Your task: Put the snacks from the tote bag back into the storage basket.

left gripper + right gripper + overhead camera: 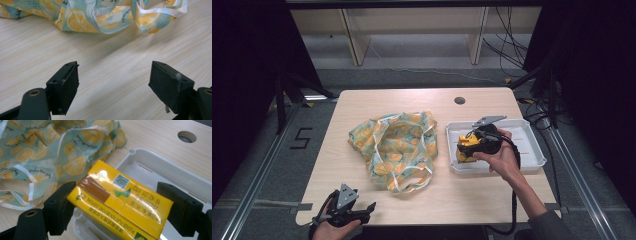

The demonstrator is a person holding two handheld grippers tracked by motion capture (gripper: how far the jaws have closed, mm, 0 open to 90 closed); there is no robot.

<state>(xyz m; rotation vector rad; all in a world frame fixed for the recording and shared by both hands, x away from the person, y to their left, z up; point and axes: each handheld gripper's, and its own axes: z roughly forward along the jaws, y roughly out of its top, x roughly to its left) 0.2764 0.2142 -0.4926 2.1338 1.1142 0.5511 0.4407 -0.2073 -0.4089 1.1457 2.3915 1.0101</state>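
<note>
We hold the right gripper (469, 147) over the white tray (532, 150), at about three o'clock on the table (412, 102), its jaws clamped on either end of a yellow drink carton (120, 202) raised above the tray's left part. The lemon-print bag (394, 147) lies crumpled at the table's centre, just beside the tray at its nine o'clock. Our left gripper (362, 212) rests near the seven o'clock edge, jaws spread wide with nothing between them.

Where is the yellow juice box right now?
The yellow juice box sits between the right tongs, over the left end of the white tray, just right of the lemon-print bag.
</note>
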